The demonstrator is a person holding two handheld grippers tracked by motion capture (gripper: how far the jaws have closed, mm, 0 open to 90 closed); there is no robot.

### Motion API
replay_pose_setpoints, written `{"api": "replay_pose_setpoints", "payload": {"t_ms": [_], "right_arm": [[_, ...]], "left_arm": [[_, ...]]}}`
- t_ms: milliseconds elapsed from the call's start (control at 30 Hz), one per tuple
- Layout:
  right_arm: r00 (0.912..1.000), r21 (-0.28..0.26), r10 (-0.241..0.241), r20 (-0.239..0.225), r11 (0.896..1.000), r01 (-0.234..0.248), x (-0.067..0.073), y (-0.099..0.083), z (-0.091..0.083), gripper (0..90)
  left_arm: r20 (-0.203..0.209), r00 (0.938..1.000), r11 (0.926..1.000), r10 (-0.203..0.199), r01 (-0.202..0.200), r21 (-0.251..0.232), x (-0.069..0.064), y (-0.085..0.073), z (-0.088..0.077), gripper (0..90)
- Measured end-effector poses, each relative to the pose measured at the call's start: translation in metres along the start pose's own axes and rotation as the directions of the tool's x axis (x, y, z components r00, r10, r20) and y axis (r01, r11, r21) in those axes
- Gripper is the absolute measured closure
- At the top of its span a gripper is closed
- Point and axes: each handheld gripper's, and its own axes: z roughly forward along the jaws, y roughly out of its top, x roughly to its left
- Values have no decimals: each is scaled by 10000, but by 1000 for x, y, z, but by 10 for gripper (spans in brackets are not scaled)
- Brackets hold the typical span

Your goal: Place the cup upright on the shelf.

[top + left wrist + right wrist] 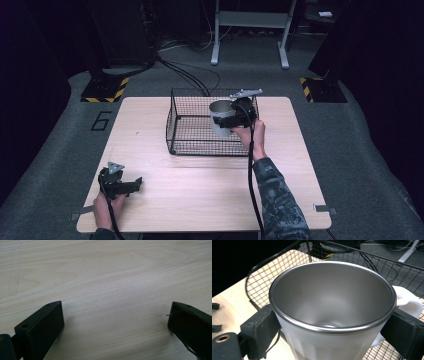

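Looks like a lab or test room: dark curtains all round, grey carpet, a pale wooden table (200, 200), black cables (187, 75) trailing at the top of the frame, yellow-and-black striped stand bases (102, 90), and a metal frame (250, 30) behind.

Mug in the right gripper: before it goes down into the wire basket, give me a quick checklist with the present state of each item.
1. Right gripper clamped on both sides of the mug: ok.
2. Mug upright, mouth up: ok.
3. Mug empty inside: ok.
4. Mug over the wire basket: ok.
5. Basket floor free under the mug: cannot tell, the mug hides that spot.
6. Left gripper open and away from the basket, near the table's front left: ok.
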Motion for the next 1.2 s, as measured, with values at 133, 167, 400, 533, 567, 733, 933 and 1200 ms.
{"api": "replay_pose_setpoints", "payload": {"t_ms": [133, 167, 400, 533, 567, 733, 933, 1200], "right_arm": [[9999, 146, 65, 83, 9999, -66, -4, 2, 9, 74], [9999, 185, 112, 82, 9998, -114, -5, 3, 11, 74], [9996, 576, 59, 270, 9983, -75, -9, 6, 28, 74], [9995, 852, 163, 265, 9962, -185, -12, 5, 39, 74], [9994, 891, 228, 273, 9957, -252, -13, 4, 42, 74], [9986, 1157, 420, 313, 9923, -454, -17, 0, 53, 73], [9981, 1537, 437, 423, 9869, -497, -19, -3, 67, 73], [9976, 1939, 513, 470, 9792, -595, -21, -8, 82, 73]], "left_arm": [[2, 10000, 10000, -2, 2, 2, 0, 0, 0, 5], [1, 10000, 10000, 2, -2, 0, 0, 0, 0, 5], [3, 10000, 10000, -4, 4, 0, 0, 0, 0, 5], [5, 10000, 10000, -2, 2, -1, 0, 0, 0, 5], [4, 10000, 10000, -4, 4, -2, 0, 0, 0, 5], [3, 10000, 10000, -8, 8, -1, 0, 0, 0, 5], [-2, 10000, 10000, -21, 21, -5, 0, 0, 0, 5], [29, 10000, 10000, -76, 76, -10, 0, 0, 0, 5]]}}
